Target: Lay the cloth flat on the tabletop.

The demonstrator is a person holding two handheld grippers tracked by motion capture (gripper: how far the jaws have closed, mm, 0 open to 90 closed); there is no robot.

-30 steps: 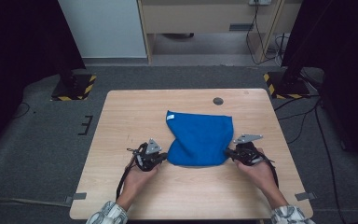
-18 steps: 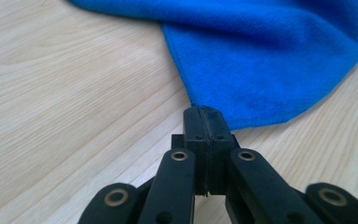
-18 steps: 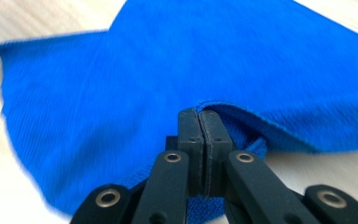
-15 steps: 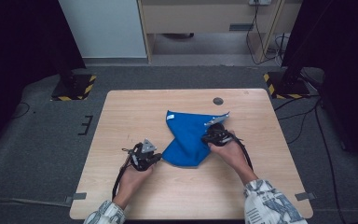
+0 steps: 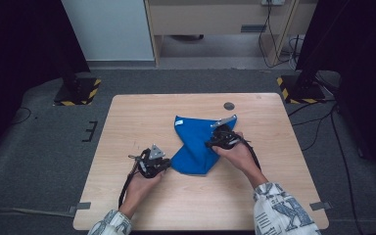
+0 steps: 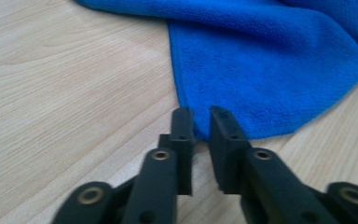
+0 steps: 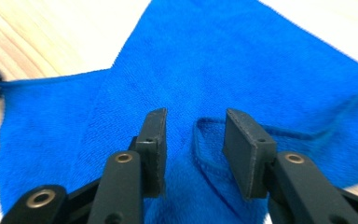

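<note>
A blue cloth (image 5: 196, 147) lies partly folded in the middle of the wooden table (image 5: 137, 117). My left gripper (image 5: 165, 165) sits at the cloth's near left corner. In the left gripper view its jaws (image 6: 200, 116) stand almost together, with the corner of the cloth (image 6: 270, 70) pinched between them. My right gripper (image 5: 209, 143) rests over the cloth's right side. In the right gripper view it is open (image 7: 193, 121), and a hemmed corner (image 7: 205, 140) of the cloth (image 7: 242, 60) lies loose between the jaws, on top of the layer below.
A small dark round cap (image 5: 229, 105) sits in the tabletop behind the cloth. Black stands with yellow-striped bases (image 5: 76, 93) (image 5: 301, 88) flank the table's far corners. Bare wood lies left and right of the cloth.
My right gripper carried the cloth's near right corner leftward and away over the cloth, folding it into a narrower shape, and now stands open. The left gripper has stayed at its corner.
</note>
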